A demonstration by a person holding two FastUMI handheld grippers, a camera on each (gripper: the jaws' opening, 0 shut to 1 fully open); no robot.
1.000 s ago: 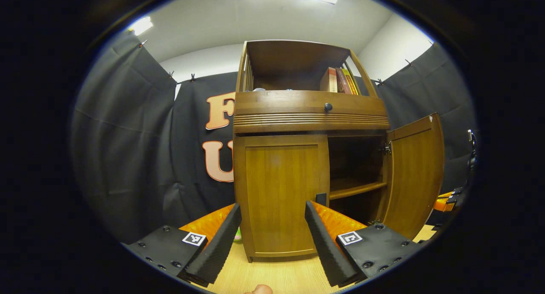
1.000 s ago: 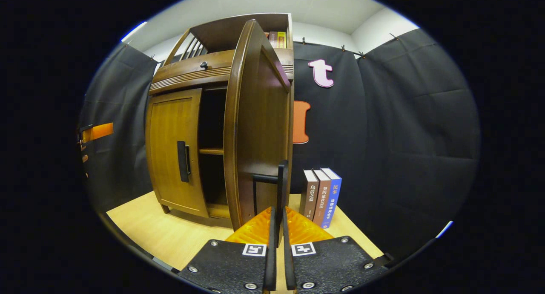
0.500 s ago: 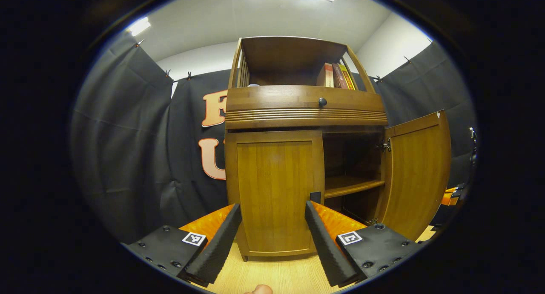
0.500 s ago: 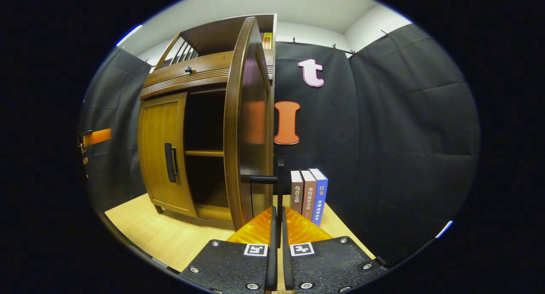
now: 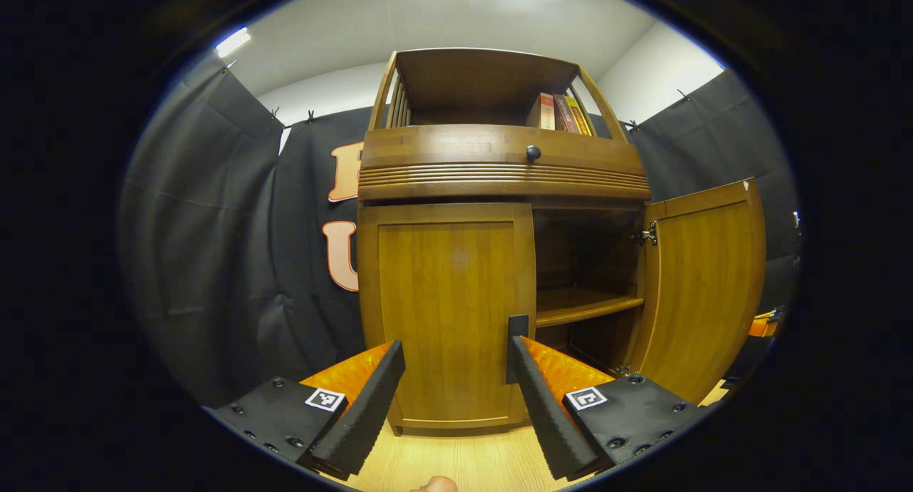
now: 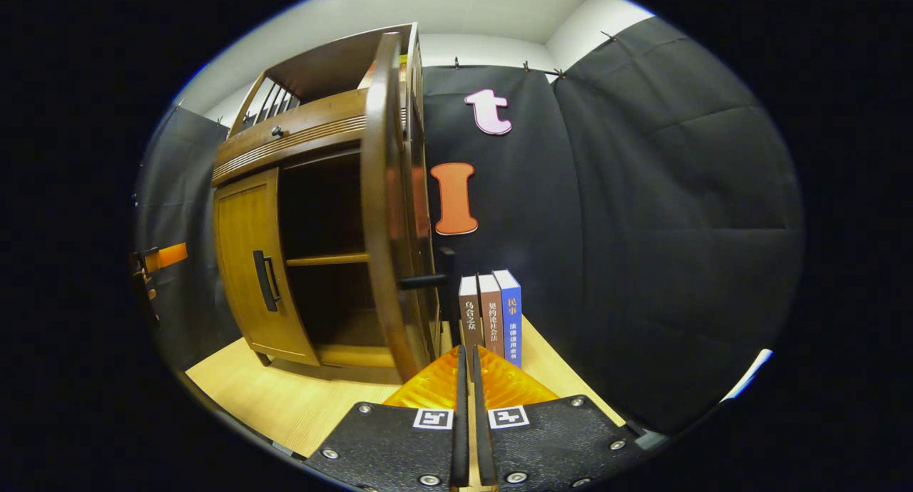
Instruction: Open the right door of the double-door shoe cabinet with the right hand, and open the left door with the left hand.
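The left gripper (image 5: 453, 378) stood with its fingers wide apart and nothing between them, pointed at the closed left door (image 5: 446, 310) of the shoe cabinet (image 5: 499, 171). Its right-hand finger (image 5: 535, 399) lay just before the dark left door handle (image 5: 516, 329) at that door's inner edge; whether it touched the handle could not be determined. A fingertip of the person (image 5: 435, 485) showed at the bottom edge of the left gripper view.

The right gripper (image 6: 467, 378) had its fingers drawn together to a narrow slit. The dark right door handle (image 6: 428, 282) stood just ahead of the fingertips; whether the fingers still pinched it could not be determined.

The right door (image 6: 392, 214) stood swung well out from the cabinet, seen edge-on in the right gripper view. In the left gripper view its inner face showed at the right, hung on a metal hinge (image 5: 648, 234). The opened compartment was dark and held one inner shelf (image 5: 581, 305).

The cabinet stood on a light wooden floor (image 6: 285, 399). Above the doors ran a ribbed band with a small dark knob (image 5: 533, 152), and above that an open top shelf holding a few leaning books (image 5: 560, 114). Three upright books (image 6: 490, 317) stood on the floor just beside the open right door. The other gripper (image 6: 160, 257) showed at the far left edge of the right gripper view.
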